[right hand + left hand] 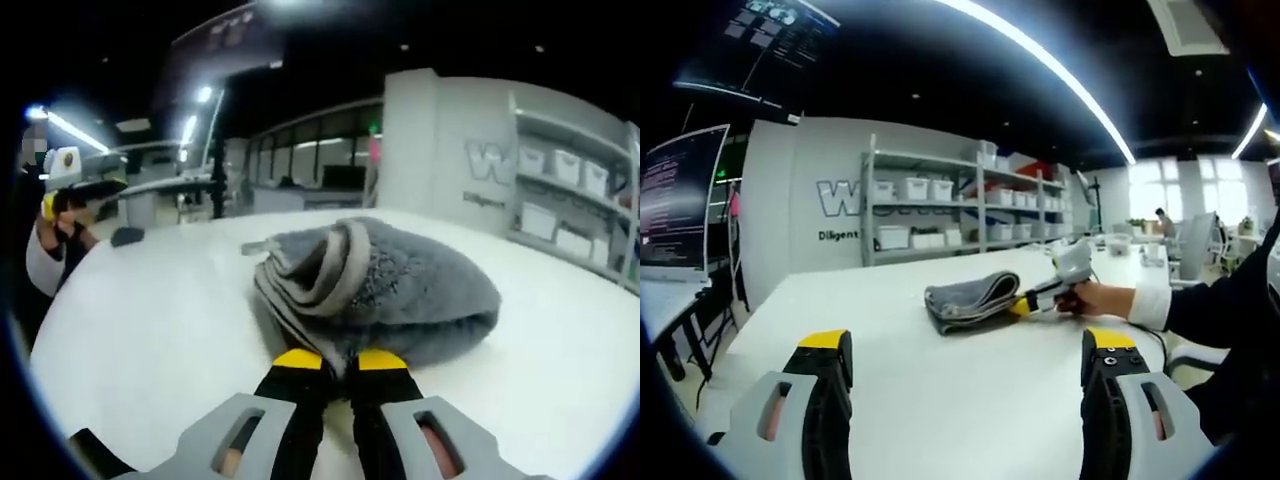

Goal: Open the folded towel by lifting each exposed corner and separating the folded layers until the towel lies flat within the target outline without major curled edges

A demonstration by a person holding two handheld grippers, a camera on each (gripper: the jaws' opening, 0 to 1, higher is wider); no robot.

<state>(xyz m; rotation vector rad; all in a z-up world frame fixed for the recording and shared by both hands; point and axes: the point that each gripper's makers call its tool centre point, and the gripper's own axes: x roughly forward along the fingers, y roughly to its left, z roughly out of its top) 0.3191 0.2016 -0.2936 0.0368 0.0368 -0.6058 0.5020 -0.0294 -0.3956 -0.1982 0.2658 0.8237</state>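
A folded grey towel (pixel 970 298) lies in a thick bundle on the white table (pixel 890 390). In the left gripper view my left gripper (pixel 968 345) hovers open a good way short of the towel, jaws wide apart with nothing between them. My right gripper (pixel 1040 297), held by a hand (pixel 1095 298), comes in from the right and meets the towel's right edge. In the right gripper view the towel (pixel 400 285) bulks close ahead, and my right gripper (pixel 340 362) is shut on its near folded edge. The left gripper (pixel 70 180) shows far left.
Metal shelves (pixel 960 205) with white bins stand against the wall behind the table. A monitor (pixel 675 200) sits at the left on a side desk. A small dark object (pixel 127 236) lies on the table beyond the towel. The person's dark sleeve (pixel 1230 300) is at the right.
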